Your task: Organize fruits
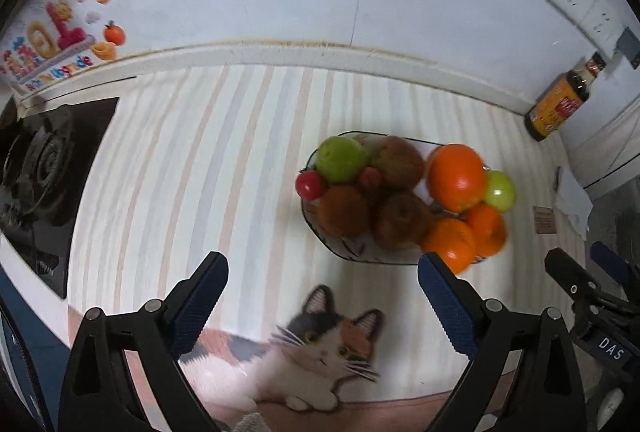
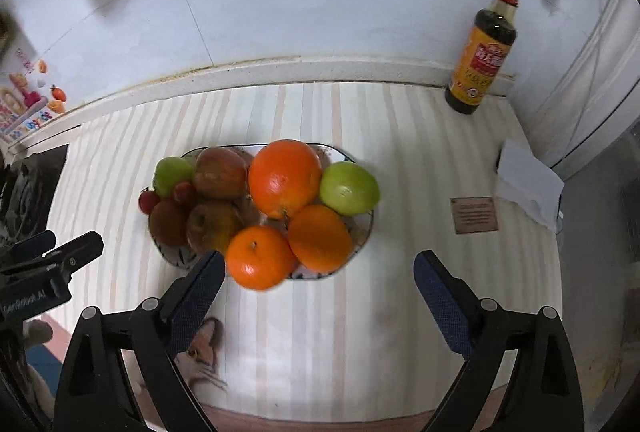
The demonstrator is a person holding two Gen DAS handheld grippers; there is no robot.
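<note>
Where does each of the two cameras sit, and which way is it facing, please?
Left wrist: on the left gripper, looking steeply down at the striped mat and fruit plate; its own open jaws show, plus the right gripper at the right edge.
Right wrist: on the right gripper, looking down at the same plate; its open jaws show, plus the left gripper at the left edge.
Shared: plate of fruit, mat, sauce bottle, tiled wall.
</note>
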